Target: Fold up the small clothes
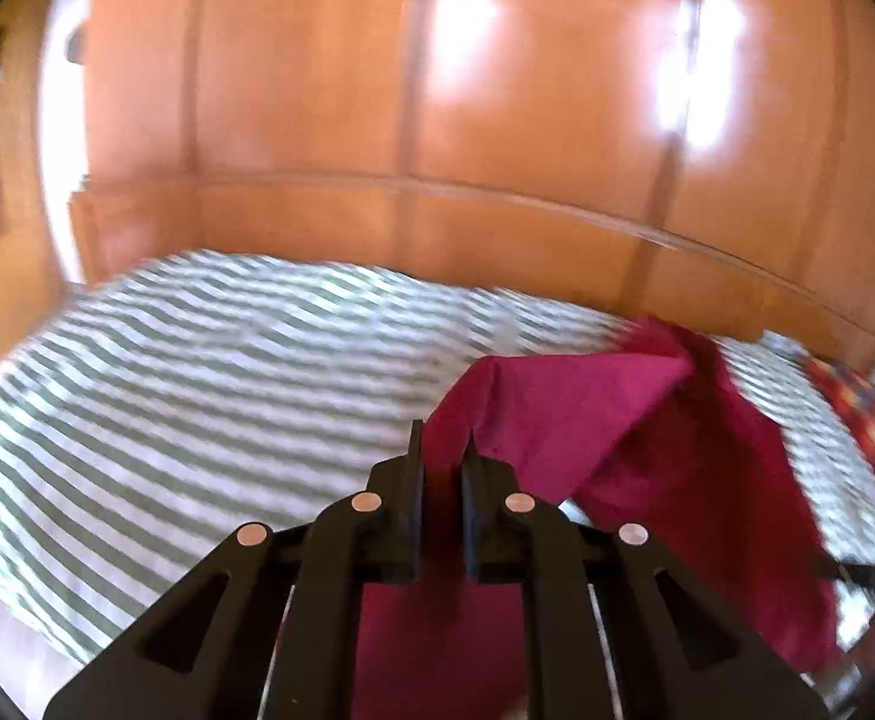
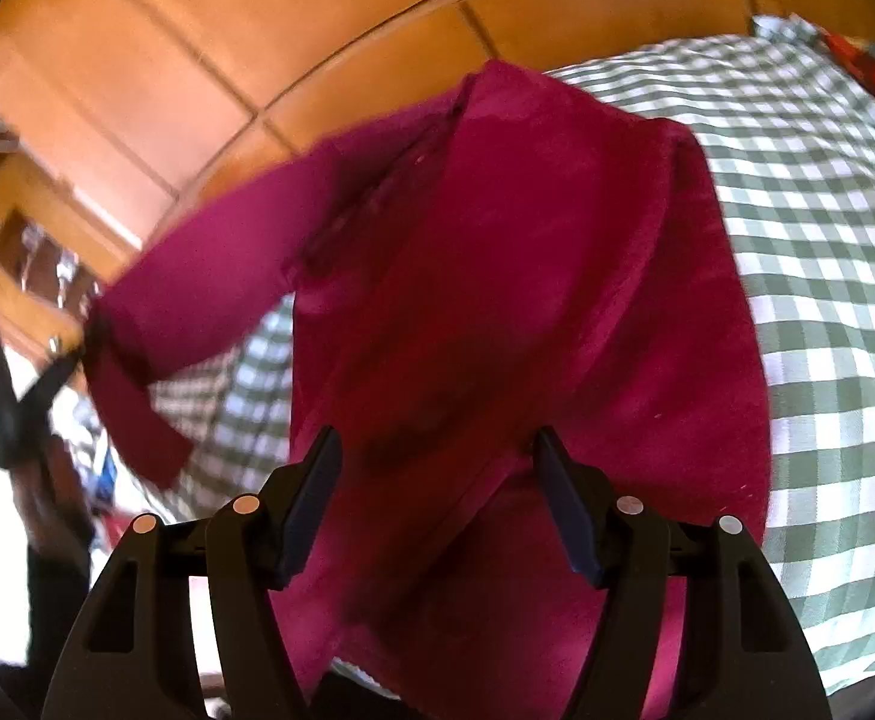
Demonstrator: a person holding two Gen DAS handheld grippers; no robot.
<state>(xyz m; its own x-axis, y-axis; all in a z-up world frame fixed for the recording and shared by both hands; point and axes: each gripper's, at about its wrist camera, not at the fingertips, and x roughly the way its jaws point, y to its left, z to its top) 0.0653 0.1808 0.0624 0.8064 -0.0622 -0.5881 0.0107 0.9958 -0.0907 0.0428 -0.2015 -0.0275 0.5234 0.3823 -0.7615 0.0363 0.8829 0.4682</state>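
Left wrist view: we see our left gripper (image 1: pixel 442 450) clamped on a fold of the magenta garment (image 1: pixel 587 414), its two fingers pressed close with cloth pinched between them.
Garment, left view: it rises from the jaws in a peaked ridge, then drapes down to the right over the bed — part of it also hangs below the gripper body.
Bedsheet: green-and-white checked sheet (image 1: pixel 197 372), blurred into stripes in this view, spread across the bed beneath the garment.
Wardrobe: glossy orange-brown wooden wardrobe (image 1: pixel 437 120) stands behind the bed, with bright window reflections on its panels.
Patterned cloth: a red, multicoloured cloth (image 1: pixel 863 420) lies at the far right edge of the bed.
Right wrist view: our right gripper (image 2: pixel 437 462) has its fingers spread wide apart, holding nothing; the garment (image 2: pixel 527 300) hangs just ahead of and between them, though we cannot tell whether cloth touches either finger.
Garment, right view: one sleeve stretches up and left to the left gripper (image 2: pixel 71 348), which pinches its cuff end — the body hangs over the checked sheet (image 2: pixel 827 240).
Sharpness: both views are motion-blurred.
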